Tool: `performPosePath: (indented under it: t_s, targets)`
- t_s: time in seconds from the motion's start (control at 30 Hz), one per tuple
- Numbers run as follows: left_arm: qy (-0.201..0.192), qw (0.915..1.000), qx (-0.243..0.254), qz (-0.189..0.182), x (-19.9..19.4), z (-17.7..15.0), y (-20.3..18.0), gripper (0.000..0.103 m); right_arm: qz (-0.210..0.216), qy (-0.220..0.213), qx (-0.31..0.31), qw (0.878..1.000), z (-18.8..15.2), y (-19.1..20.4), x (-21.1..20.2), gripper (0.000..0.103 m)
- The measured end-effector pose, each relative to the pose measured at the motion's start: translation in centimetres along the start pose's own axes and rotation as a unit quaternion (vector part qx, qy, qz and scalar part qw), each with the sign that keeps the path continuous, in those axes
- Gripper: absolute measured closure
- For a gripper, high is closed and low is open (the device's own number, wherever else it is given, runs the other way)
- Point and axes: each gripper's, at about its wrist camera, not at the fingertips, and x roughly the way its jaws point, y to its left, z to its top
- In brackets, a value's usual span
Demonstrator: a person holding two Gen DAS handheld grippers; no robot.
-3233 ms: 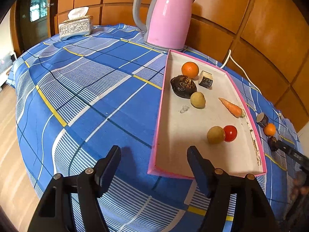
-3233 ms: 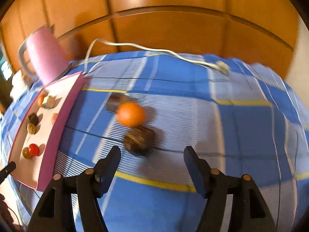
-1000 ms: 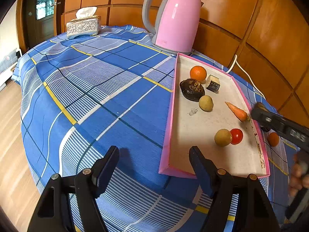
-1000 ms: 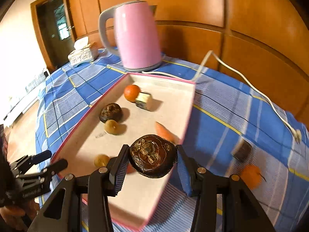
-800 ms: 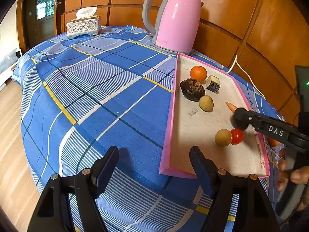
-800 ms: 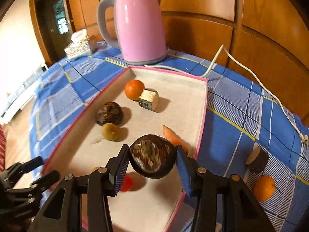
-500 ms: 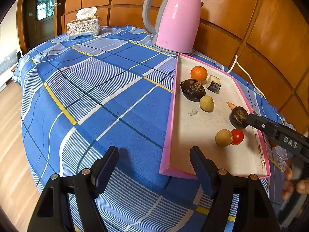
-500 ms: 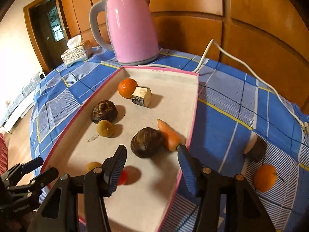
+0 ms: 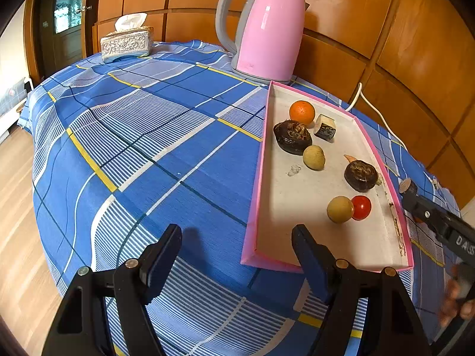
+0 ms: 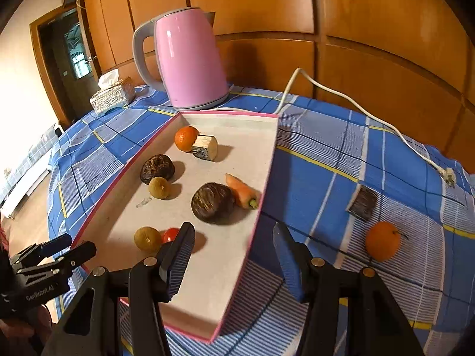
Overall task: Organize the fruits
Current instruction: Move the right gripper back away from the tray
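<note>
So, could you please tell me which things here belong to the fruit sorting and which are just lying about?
Belongs to the job: pink tray; produce in it, e.g. dark fruit, carrot; orange and dark chunk on the cloth; right tool.

Lying about: kettle, its cord, tissue box.

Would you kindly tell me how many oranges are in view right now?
2. One orange lies in the pink tray at its kettle end, touching a cut stem piece. The other orange sits outside, on the tablecloth. None seems hidden.
</note>
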Motion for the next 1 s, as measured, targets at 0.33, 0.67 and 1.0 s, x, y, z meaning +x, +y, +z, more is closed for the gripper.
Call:
performPosePath:
  t_s: [0.33, 0.67, 1.0]
  targets:
    - [0.000, 1.0000, 0.002, -0.001, -0.1, -0.1, -0.2, 0.026, -0.019, 0.003, 0.033, 0.999, -2.0, -1.9, -1.0, 0.047]
    - [-0.002, 1.0000, 0.002, -0.003, -0.2, 0.0, -0.3, 0.026, -0.037, -0.007, 0.029, 0.999, -2.6, -2.3, -2.2, 0.047]
    - [-0.001, 1.0000, 0.003, -0.006, -0.2, 0.0, -0.4, 0.026, -0.056, -0.006, 0.037, 0.998, -3.7, -3.5, -3.1, 0.047]
